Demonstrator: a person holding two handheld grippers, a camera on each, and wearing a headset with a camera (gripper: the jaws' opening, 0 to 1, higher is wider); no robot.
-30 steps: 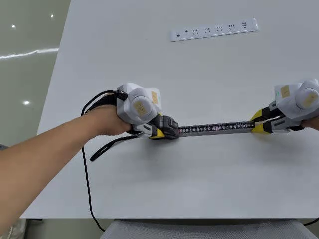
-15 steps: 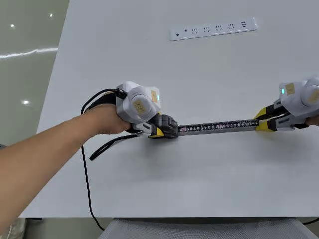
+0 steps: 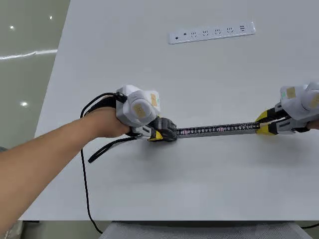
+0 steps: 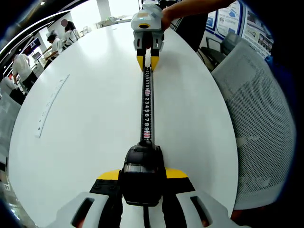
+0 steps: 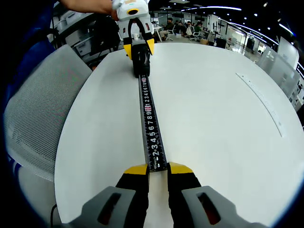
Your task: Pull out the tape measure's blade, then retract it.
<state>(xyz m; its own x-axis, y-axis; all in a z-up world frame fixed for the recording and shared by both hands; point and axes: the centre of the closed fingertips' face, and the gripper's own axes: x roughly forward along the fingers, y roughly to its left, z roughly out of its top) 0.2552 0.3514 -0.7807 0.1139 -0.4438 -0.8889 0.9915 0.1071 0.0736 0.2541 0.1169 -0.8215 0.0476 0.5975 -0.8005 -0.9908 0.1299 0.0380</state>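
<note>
Tape measure case: black with yellow trim, on the white desk, left of centre, towards the near edge. Clamped from both sides between the jaws of the left claw; in the left gripper view, seen directly between the yellow jaw tips.

Blade: drawn out of the case's right side, straight, running right across the desk. Printed numbers face up, legible in both gripper views. Lying on the desk or just above it; cannot tell which.

Right claw: at the right edge of the head view, jaws closed narrowly on the blade's free end. In the right gripper view, blade tip pinched between the two yellow jaw tips.

Left and right claw well apart, facing each other along the blade.

Forearm: bare, entering from the near left, hand behind the left claw.

Cable: black, from the left claw over the desk's near edge.

Power strip: white, flat on the far part of the desk, well apart from the tape.

Chair: grey mesh, at the near edge of the desk.
</note>
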